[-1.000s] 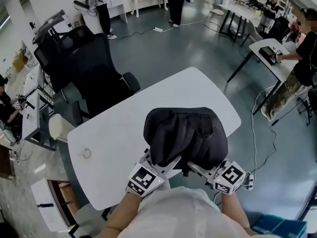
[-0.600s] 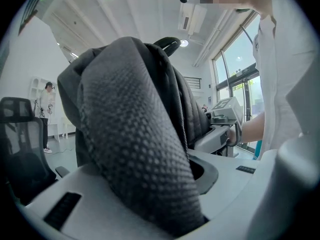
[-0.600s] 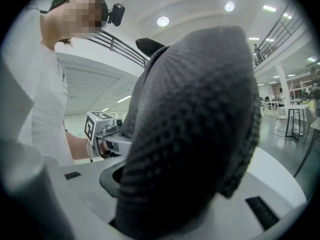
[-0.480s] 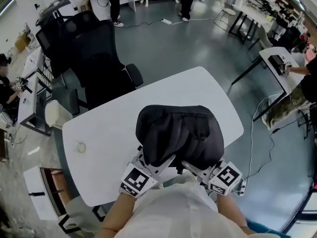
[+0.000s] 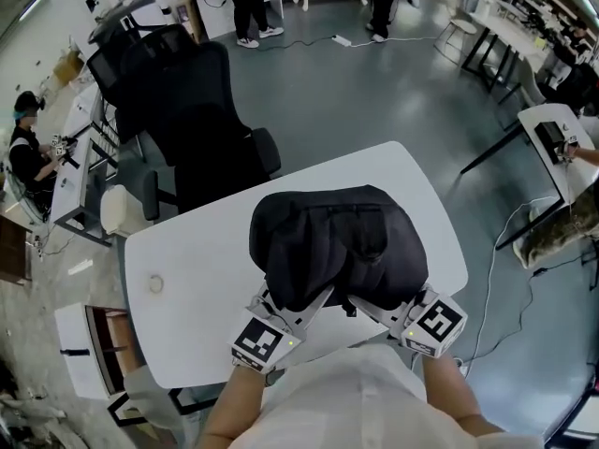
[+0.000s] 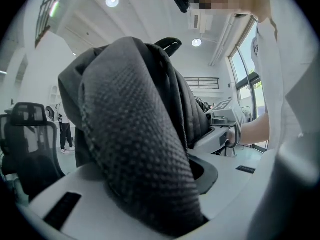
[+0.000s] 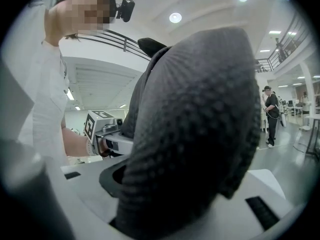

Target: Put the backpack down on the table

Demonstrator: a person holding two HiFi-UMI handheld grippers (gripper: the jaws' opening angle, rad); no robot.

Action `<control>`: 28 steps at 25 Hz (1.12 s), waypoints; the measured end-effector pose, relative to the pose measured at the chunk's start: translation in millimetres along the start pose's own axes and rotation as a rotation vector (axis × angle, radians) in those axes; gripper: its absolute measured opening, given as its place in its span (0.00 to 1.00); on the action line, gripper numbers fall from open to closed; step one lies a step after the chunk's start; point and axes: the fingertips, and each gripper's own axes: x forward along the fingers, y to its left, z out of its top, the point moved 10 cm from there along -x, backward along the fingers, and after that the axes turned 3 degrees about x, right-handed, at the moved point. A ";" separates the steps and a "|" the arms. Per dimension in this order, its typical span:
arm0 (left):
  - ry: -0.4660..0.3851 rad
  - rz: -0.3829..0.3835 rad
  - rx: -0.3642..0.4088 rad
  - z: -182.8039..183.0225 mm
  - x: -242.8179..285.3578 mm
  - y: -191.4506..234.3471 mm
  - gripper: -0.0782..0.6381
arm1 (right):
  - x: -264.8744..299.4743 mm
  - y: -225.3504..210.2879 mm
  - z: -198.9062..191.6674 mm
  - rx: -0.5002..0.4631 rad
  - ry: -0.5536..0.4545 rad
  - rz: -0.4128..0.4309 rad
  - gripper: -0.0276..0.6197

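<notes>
A black backpack (image 5: 337, 246) hangs over the near half of the white table (image 5: 187, 279); whether its bottom touches the top I cannot tell. My left gripper (image 5: 295, 307) is shut on its left padded mesh shoulder strap (image 6: 140, 134), which fills the left gripper view between the jaws. My right gripper (image 5: 379, 309) is shut on the other strap (image 7: 190, 134) in the same way. Both grippers point nearly level toward the bag, close to my body, at the table's near edge. Each gripper view shows the other gripper beyond the bag.
A small ring-shaped object (image 5: 155, 284) lies on the table's left part. Black office chairs (image 5: 187, 129) stand beyond the far left edge. Other desks (image 5: 552, 138) are at the right, a seated person (image 5: 28, 152) at the left, standing people at the back.
Both grippers and the backpack have moved forward, farther over the table. The grip on the straps looks the same.
</notes>
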 end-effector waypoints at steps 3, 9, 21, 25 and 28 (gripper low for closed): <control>-0.008 0.036 0.011 6.3 17.8 10.7 0.30 | 4.0 -25.4 7.7 -0.021 -0.008 0.024 0.35; 0.007 0.081 0.042 3.6 47.3 34.2 0.30 | 18.5 -68.1 5.9 -0.039 -0.017 0.052 0.36; 0.033 0.134 -0.011 -38.4 86.8 77.9 0.30 | 61.7 -127.9 -23.4 -0.034 0.006 0.086 0.36; 0.065 0.143 -0.042 -59.4 98.0 91.5 0.30 | 77.8 -144.9 -37.4 -0.024 0.025 0.091 0.36; 0.062 0.155 -0.054 -70.0 104.3 100.8 0.30 | 88.4 -154.6 -46.5 -0.019 0.035 0.092 0.36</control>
